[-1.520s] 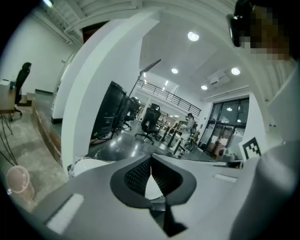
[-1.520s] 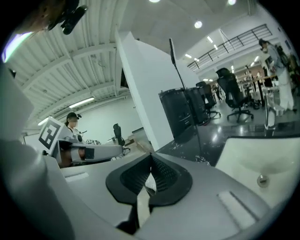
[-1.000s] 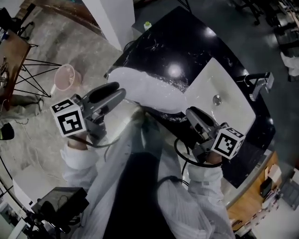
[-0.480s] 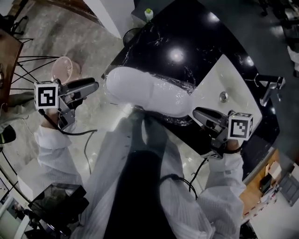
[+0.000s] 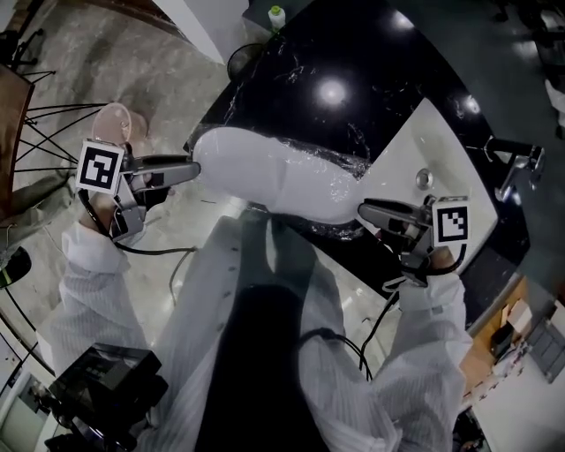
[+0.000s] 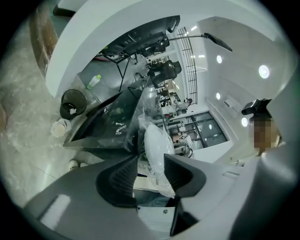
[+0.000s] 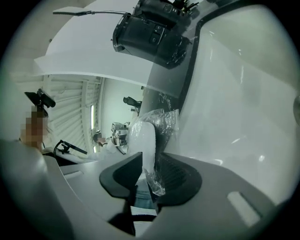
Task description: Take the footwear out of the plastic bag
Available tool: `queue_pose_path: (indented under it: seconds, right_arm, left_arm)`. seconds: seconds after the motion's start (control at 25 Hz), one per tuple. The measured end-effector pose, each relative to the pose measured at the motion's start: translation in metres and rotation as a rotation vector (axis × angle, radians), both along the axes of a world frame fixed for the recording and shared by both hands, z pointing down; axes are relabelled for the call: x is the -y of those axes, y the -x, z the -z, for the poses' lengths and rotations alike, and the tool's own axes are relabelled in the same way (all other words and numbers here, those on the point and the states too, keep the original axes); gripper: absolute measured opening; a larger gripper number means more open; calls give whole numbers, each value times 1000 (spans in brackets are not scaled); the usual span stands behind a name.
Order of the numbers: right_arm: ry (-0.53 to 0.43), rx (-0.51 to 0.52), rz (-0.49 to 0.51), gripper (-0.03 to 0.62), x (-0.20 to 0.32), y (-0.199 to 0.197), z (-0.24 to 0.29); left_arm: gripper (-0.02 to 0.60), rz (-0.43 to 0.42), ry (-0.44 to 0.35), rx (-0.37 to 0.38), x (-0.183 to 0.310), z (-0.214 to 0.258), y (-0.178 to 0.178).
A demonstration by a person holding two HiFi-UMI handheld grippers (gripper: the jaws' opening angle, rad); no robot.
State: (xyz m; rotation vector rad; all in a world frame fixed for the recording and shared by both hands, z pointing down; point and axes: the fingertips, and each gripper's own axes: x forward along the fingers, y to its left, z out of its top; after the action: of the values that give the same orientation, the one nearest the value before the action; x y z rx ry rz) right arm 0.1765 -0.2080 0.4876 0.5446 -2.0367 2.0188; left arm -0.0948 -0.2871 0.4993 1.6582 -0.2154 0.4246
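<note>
A white piece of footwear in a clear plastic bag (image 5: pixel 274 181) lies across the near edge of the black counter (image 5: pixel 353 53). My left gripper (image 5: pixel 192 168) is at the bag's left end. Its jaws are closing, with the bag (image 6: pixel 157 145) between the pads and a dark gap beside one pad. My right gripper (image 5: pixel 362 212) is at the bag's right end. Its jaws stand wide, and crinkled plastic of the bag (image 7: pixel 143 136) hangs between the pads. In each gripper view the gripper (image 6: pixel 151 171) (image 7: pixel 149 171) looks along the wrapped footwear.
A white sink basin (image 5: pixel 433 150) with a faucet (image 5: pixel 512 163) is set into the counter's right part. A green-capped bottle (image 5: pixel 276 16) and a black bin (image 5: pixel 240 60) are past the counter's far left end. A pink bucket (image 5: pixel 113 124) stands on the floor left.
The left gripper swung out to the left, then came in level to the bag's left end. The right gripper rose and turned toward the bag's right end. The bag stayed put.
</note>
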Motion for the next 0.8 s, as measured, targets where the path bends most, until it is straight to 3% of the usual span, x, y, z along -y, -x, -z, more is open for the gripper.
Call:
queue_pose_path:
  seconds: [0.2,0.32,0.6,0.8]
  right_arm:
    - [33,44,58,124,2,6,-12]
    - [36,134,88,121,3,16,-6]
    - [-73,339,165,112,5,41,33]
    - [-157,361,133,112,4,42,62]
  left_arm:
    - [169,-39,21,-2,-4,-6,-2]
    - [167,-73,32,9,-8,-13,-7]
    - [106,-38,58,-21,-12,-5,-10]
    - [101,-41,-76,-67,-6,28,-14]
